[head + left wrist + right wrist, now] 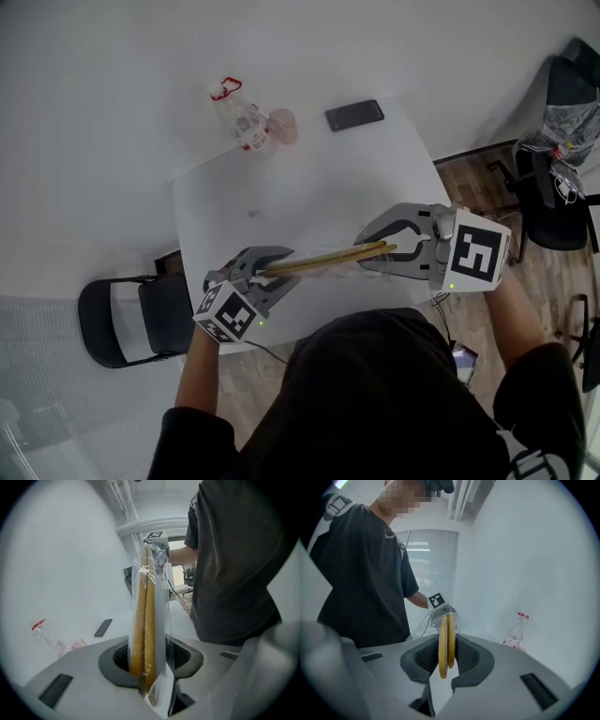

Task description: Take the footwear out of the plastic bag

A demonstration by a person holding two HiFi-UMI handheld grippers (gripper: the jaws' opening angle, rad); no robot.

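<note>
Over the near edge of the surface (300, 187), the left hand-held gripper (277, 270) is clamped on the plastic bag (159, 620) with the flat yellow footwear (323, 260) inside, probably to anchor the bag. Further right over that surface, the right hand-held gripper (375, 249) pinches the footwear's bare end, apparently to draw the pair out.

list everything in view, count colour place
footwear: 2, yellow, held between both grippers
plastic bag: 1, clear, round footwear's left end
table: 1, white, centre
bottle: 1, clear, red ring, table's far edge
item: 1, pink, beside bottle
phone: 1, black, table's far corner
folding chair: 1, black, left of table
office chair: 1, black, far right
person: 1, dark shirt, bottom
left gripper: 1, grey, jaws shut on plastic bag
right gripper: 1, grey, jaws shut on footwear
</note>
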